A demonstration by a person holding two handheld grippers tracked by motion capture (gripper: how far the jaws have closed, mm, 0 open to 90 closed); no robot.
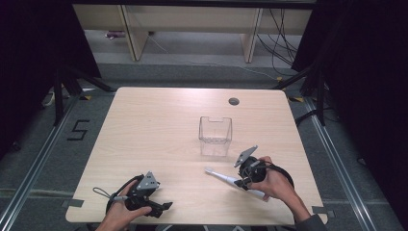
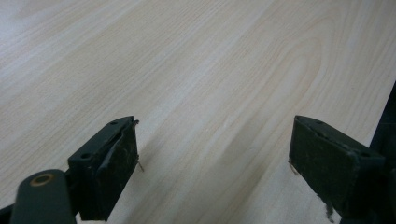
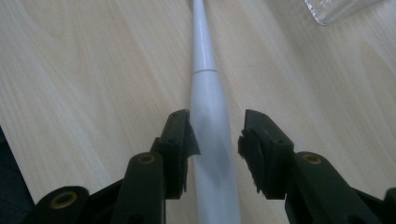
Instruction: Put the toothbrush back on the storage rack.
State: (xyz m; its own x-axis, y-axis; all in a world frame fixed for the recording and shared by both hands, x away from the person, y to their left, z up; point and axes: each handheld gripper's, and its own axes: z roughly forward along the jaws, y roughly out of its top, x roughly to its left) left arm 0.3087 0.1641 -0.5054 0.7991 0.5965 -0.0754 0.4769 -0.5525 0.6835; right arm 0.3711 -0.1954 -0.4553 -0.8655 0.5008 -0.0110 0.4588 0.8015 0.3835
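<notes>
A light wooden table (image 1: 159, 125) carries everything here, with a small round hole (image 1: 234, 101) near its far edge.

A clear plastic box (image 1: 215, 136) stands upright on the table, open at the top, just beyond the right tongs (image 1: 244, 181) and slightly to their left. In the right gripper view a corner of it (image 3: 336, 9) shows at the upper right, ahead of the jaws.

The left tongs (image 1: 166, 206) lie low at the near edge of the table, gripped by the person's left hand (image 1: 120, 214), well apart from the right tongs and from the box. In the left gripper view the left tongs (image 2: 212, 149) stand wide apart with bare wood between the jaws and nothing held.

The right tongs sit near the right front of the table, held by the person's right hand (image 1: 276, 183). A white electric toothbrush (image 1: 231, 179) lies flat on the table with its brush head pointing left, away from the right hand, and its thicker handle reaching into the right tongs. In the right gripper view the right tongs (image 3: 217, 133) straddle the handle (image 3: 210, 116): the left jaw touches it, the right jaw stands a little off it, so the jaws are partly apart around it and not clamped.
</notes>
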